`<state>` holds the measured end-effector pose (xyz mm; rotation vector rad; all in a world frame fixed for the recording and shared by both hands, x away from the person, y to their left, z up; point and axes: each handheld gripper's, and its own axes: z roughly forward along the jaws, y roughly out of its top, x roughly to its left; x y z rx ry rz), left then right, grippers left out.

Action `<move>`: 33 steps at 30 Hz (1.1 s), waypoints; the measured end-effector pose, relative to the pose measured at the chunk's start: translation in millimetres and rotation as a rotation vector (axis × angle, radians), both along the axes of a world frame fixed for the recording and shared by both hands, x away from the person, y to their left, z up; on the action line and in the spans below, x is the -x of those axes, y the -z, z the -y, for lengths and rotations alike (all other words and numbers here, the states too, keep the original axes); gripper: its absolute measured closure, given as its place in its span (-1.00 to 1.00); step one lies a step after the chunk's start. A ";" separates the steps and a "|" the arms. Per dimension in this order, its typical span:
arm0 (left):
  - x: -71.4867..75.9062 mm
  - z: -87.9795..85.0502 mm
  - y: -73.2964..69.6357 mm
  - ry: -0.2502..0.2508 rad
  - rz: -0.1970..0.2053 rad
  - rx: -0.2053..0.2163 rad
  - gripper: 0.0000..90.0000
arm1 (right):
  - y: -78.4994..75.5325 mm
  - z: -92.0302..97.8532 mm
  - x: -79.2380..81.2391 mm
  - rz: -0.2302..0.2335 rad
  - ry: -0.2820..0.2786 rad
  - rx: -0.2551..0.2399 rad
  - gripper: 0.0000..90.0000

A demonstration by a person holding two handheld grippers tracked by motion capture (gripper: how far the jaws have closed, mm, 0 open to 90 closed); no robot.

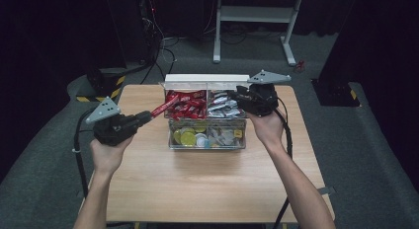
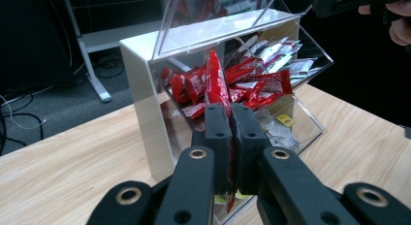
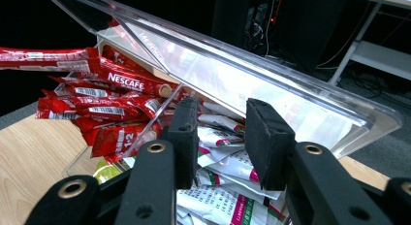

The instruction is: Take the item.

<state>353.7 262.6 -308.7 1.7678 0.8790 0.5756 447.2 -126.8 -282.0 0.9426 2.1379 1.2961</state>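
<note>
The left hand (image 1: 106, 152) comes up from the near edge of the table (image 1: 197, 189), forearm angled slightly outward, wrist level. It points the left gripper (image 1: 146, 116) rightward toward the clear organizer box (image 1: 206, 140). Its jaws are pressed together on a red sachet (image 1: 164, 106), which sticks out over the box's left wall, above the far left compartment full of red sachets (image 1: 188, 104). To the right, the right hand (image 1: 267, 128) reaches farther in, with the right gripper (image 1: 239, 97) over the far right compartment of white sachets (image 1: 222, 105). Its jaws clamp the raised clear lid (image 3: 252, 84), tilted up.
</note>
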 end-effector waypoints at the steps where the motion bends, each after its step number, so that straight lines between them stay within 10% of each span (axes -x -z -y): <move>1: 0.6 -2.0 0.2 -0.002 0.002 0.000 0.93 | 0.0 0.1 -0.1 0.002 -0.002 0.003 0.46; 33: 21.5 -47.4 16.6 -0.094 0.018 0.087 0.93 | -1.9 -2.8 -0.7 0.007 -0.010 0.008 0.45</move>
